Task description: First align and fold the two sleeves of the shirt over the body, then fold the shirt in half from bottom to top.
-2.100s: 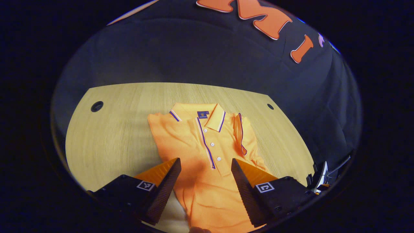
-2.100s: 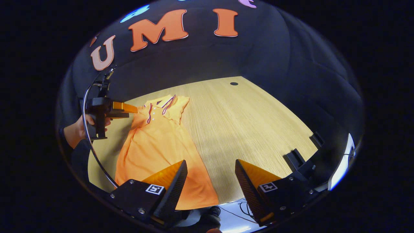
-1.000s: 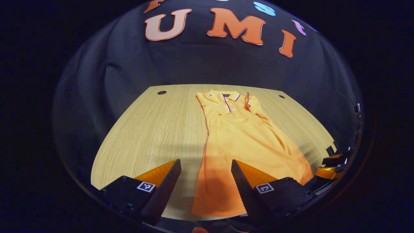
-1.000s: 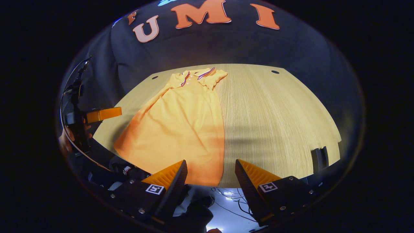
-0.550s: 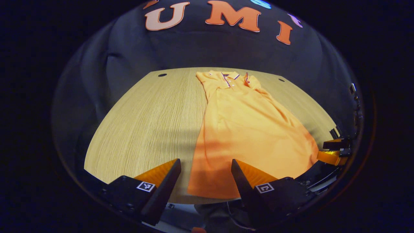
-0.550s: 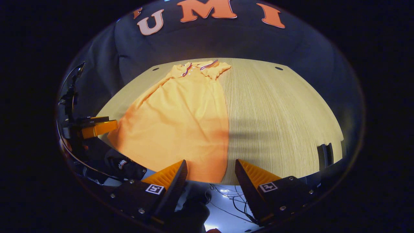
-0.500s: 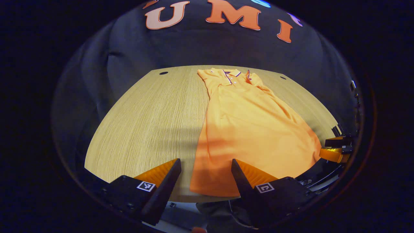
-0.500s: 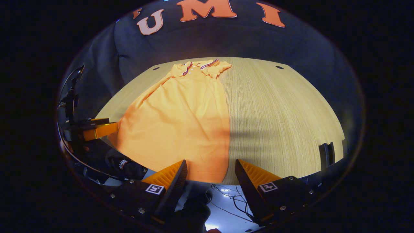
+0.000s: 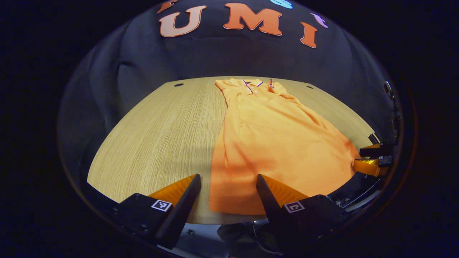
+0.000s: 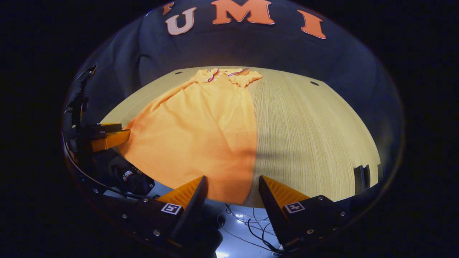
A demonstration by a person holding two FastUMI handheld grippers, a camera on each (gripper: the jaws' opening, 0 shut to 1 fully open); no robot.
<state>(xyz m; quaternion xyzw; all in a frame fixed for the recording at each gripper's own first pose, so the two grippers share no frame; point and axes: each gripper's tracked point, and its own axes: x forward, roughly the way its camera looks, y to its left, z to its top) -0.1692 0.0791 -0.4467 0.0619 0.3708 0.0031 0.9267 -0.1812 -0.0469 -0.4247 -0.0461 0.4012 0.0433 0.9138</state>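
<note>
My left gripper [image 9: 227, 186] and right gripper [image 10: 232, 188] both hang spread and empty just short of the shirt [image 9: 272, 143], each lined up with a hem corner at the near edge of the table [image 9: 161, 132]. The shirt lies flat, collar far, sleeves tucked in (as far as I can tell). The risk: pinching only the top layer, or uneven lifting that skews the fold. Bare wood flanks the shirt, leaving room to move.
</note>
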